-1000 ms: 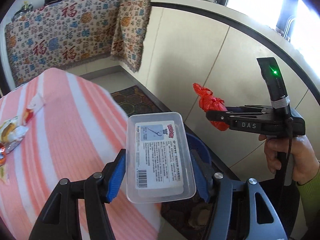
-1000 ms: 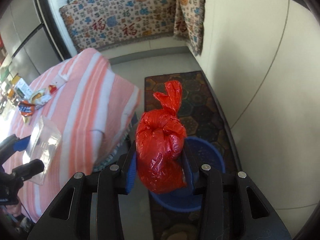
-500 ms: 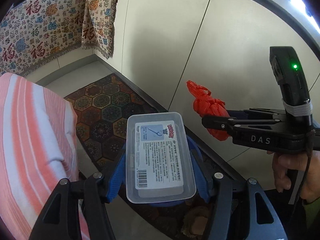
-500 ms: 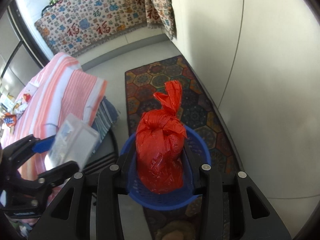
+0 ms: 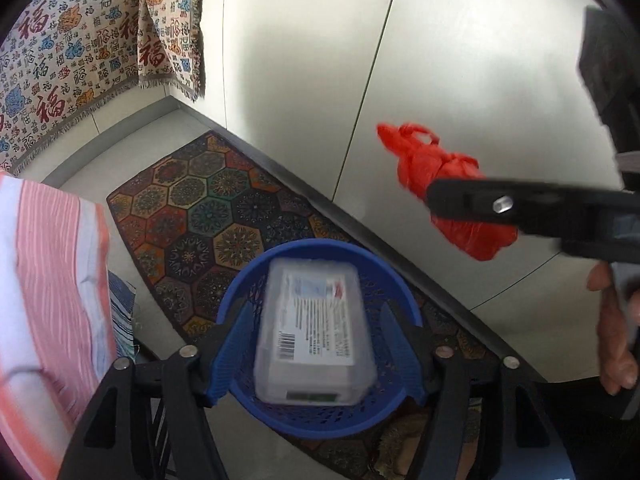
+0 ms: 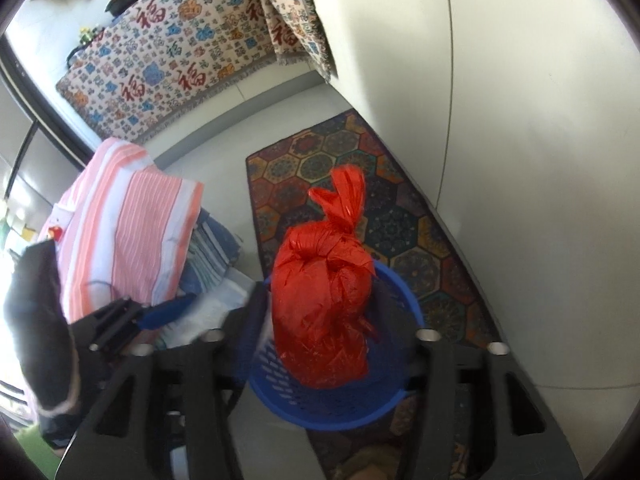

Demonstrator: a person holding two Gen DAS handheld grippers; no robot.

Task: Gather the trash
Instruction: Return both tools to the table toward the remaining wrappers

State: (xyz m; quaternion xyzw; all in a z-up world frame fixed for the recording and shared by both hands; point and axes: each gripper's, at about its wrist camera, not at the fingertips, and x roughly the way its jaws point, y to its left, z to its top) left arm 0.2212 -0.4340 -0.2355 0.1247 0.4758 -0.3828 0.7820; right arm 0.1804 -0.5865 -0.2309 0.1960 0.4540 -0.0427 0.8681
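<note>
Dropping step: left tongs [image 5: 316, 344] spread wide, clear plastic box [image 5: 314, 330] loose over blue basket [image 5: 320, 412]; right tongs [image 6: 324, 320] clamped on red bag [image 6: 324, 304] above basket; next, release bag squarely over rim

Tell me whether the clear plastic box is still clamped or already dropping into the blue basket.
Released: the plastic box sits blurred over the blue basket, with gaps to the left claw pads on both sides.

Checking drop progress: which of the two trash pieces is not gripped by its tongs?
The clear plastic box: it sits loose between the spread left tongs over the blue basket, while the right tongs pinch the red bag.
</note>
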